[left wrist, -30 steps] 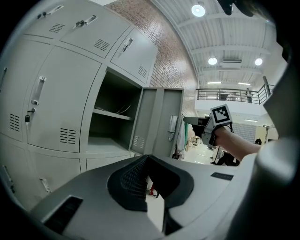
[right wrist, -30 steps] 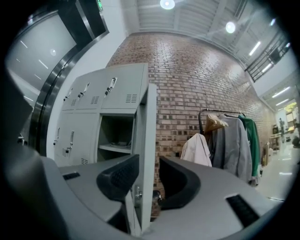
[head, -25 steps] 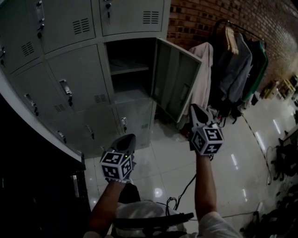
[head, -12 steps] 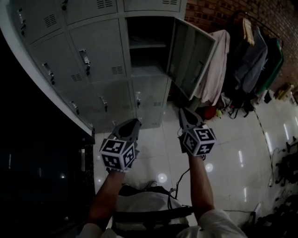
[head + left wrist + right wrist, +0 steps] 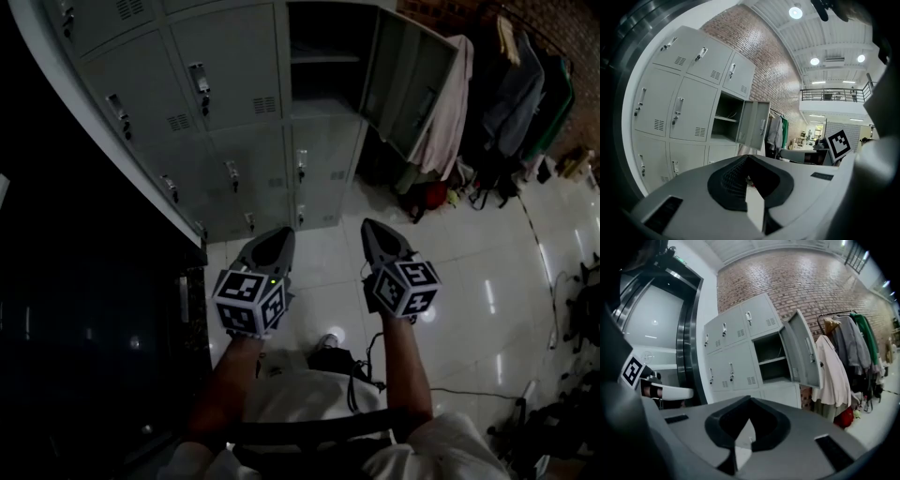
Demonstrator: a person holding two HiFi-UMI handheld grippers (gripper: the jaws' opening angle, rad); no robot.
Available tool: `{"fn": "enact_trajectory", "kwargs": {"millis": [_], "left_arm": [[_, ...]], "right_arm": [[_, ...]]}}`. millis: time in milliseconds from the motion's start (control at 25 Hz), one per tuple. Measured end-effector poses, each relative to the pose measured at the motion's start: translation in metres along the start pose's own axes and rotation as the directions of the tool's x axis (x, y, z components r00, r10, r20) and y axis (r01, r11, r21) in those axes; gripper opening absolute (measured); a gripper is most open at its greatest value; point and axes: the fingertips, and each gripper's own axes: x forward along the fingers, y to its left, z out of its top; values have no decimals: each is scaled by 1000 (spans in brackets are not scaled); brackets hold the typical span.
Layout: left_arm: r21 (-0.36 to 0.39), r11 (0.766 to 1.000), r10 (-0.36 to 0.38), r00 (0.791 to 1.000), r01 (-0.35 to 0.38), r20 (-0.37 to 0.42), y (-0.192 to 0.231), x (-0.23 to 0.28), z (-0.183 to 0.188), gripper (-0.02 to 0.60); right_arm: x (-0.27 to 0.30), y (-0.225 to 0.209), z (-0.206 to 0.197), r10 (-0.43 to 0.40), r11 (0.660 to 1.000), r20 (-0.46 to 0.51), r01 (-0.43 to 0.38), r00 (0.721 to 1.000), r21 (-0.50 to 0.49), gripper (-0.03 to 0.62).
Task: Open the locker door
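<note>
The grey locker bank (image 5: 234,103) stands ahead, with one compartment (image 5: 323,56) gaping and its door (image 5: 412,80) swung out to the right. The same open door (image 5: 753,125) shows in the left gripper view and, as a door (image 5: 804,350), in the right gripper view. Both grippers hang over the floor well short of the lockers. My left gripper (image 5: 274,234) (image 5: 749,158) is shut with nothing in it. Beside it my right gripper (image 5: 372,228) (image 5: 750,399) is also shut and empty. Neither touches the door.
A rack of hanging clothes (image 5: 525,75) and a pale garment (image 5: 448,103) stand just right of the open door, with a red bag (image 5: 431,197) below. A dark metal-framed panel (image 5: 84,328) fills the left. Cables (image 5: 375,375) lie on the glossy tiles.
Both grippers have drawn back from the lockers, which now sit higher and farther in the head view. The right gripper has sunk level with the left one.
</note>
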Motion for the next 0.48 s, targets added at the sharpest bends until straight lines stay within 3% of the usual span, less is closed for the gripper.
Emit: {"fn": "enact_trajectory", "kwargs": {"millis": [480], "left_arm": [[-49, 997, -68, 998, 67, -7, 14, -103, -45, -3]], "right_arm": [[-61, 123, -48, -45, 999, -24, 44, 999, -3, 1]]}}
